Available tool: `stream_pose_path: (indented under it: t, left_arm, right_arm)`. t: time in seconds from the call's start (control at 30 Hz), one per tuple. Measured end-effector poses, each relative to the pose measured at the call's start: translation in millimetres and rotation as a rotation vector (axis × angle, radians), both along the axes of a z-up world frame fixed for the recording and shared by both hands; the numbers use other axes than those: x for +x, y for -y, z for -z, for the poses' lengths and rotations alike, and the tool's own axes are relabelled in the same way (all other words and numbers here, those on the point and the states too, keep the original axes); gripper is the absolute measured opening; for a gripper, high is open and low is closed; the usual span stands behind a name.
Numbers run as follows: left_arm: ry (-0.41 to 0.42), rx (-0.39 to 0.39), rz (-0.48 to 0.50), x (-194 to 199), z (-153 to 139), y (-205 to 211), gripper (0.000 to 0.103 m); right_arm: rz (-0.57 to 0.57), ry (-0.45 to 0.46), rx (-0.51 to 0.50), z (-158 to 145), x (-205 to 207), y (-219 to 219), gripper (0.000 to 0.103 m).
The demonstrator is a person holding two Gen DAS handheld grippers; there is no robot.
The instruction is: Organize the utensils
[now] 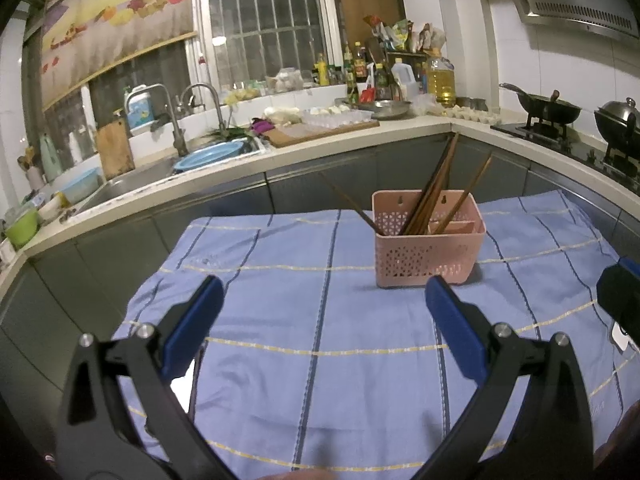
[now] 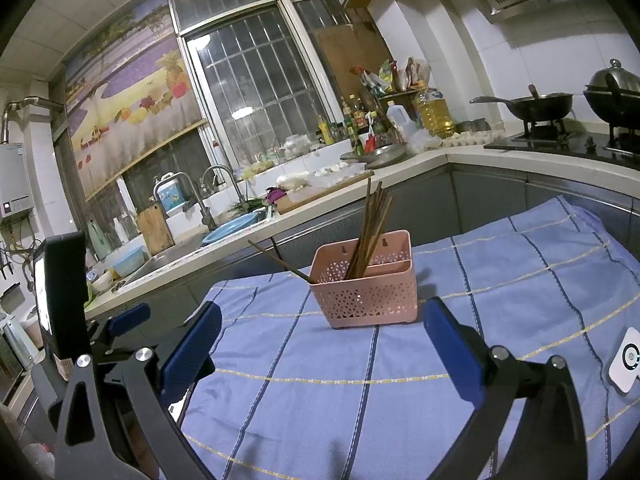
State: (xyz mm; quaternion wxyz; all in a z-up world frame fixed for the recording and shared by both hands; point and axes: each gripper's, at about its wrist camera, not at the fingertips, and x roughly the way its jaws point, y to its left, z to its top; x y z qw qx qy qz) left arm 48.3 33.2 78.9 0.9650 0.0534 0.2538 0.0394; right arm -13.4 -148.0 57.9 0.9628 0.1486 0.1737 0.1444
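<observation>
The left gripper (image 1: 324, 296) hangs with its blue-padded fingers (image 1: 200, 312) spread wide and nothing between them, low over a blue checked cloth (image 1: 304, 360). The right gripper (image 2: 322, 320) is the same — jaws apart, empty — and in its view the left tool shows at the left edge, beside the table.

Ahead of both, on the cloth, stands a pink perforated basket (image 1: 428, 256), upright, with a divider inside. Brown chopsticks (image 1: 434, 192) lean in it: a bundle slants up to the right, one more stands apart to its right, and a couple (thin and dark) tilt out over the left corner. The cloth around the basket carries no loose utensils.

A small white device (image 2: 626, 360) lies on the cloth near the right gripper's right finger. Beyond the table runs a kitchen counter (image 1: 360, 136) with a sink (image 1: 132, 184), bottles and a wok (image 1: 548, 110) on the hob.
</observation>
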Motion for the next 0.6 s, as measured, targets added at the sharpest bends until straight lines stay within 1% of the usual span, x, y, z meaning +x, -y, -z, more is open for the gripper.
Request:
stream_pose_path:
  t: [0.57, 0.6]
  left_arm:
    - [-0.044, 0.004, 0.006, 7.1, 8.3, -4.5, 0.097]
    - [-0.048, 0.005, 0.006, 6.8, 9.6, -4.6, 0.097]
  right_arm:
    - [0.004, -0.031, 0.013, 11.7, -2.9, -1.2, 0.099]
    - [0.004, -0.035, 0.014, 9.4, 3.6, 1.8, 0.099]
